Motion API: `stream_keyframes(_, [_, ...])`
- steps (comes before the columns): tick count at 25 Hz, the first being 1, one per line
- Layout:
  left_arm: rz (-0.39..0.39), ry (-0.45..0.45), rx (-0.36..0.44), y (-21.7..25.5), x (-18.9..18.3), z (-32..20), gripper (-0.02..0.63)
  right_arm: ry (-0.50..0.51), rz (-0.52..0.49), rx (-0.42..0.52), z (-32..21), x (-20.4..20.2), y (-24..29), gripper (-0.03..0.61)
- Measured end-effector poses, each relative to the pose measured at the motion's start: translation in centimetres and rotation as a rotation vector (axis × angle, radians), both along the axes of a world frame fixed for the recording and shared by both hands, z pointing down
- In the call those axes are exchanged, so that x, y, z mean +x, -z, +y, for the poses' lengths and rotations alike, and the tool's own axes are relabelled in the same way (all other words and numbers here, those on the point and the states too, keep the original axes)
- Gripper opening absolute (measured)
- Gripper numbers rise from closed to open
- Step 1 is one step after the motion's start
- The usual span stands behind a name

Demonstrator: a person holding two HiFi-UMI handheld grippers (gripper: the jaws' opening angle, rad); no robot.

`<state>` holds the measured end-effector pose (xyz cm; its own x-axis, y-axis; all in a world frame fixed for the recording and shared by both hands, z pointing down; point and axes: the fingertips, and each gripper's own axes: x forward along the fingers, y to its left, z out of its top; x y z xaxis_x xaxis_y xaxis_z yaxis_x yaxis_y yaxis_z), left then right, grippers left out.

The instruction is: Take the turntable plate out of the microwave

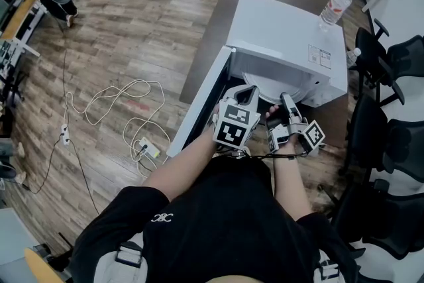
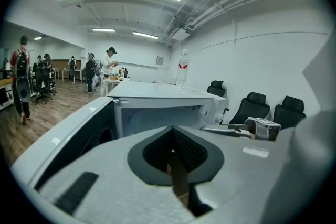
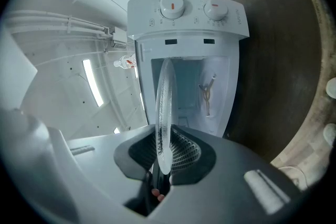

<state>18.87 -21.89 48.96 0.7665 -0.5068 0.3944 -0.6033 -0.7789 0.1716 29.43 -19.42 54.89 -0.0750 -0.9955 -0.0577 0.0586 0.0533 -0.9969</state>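
Observation:
The white microwave (image 1: 285,36) stands on a brown table with its door (image 1: 199,109) swung open to the left. The glass turntable plate (image 1: 266,93) lies at the mouth of the cavity. In the right gripper view the plate (image 3: 165,113) shows edge-on, and my right gripper (image 3: 164,157) is shut on its near rim. In the head view the right gripper (image 1: 286,99) reaches into the opening from the front. My left gripper (image 1: 248,91) hovers just left of it at the cavity mouth. Its jaws (image 2: 173,152) are shut with nothing between them.
A water bottle (image 1: 336,4) stands on the microwave's top, far right. Black office chairs (image 1: 391,136) crowd the table's right side. White cables (image 1: 126,116) lie on the wooden floor at left. People (image 2: 107,68) stand far off in the room.

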Motion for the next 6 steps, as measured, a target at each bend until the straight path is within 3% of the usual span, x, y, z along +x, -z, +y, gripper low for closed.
stream_keyframes(6, [0.005,0.005,-0.009,0.05,-0.11,-0.12,0.0,-0.001,-0.002,-0.003,-0.2,0.17,0.01,0.049])
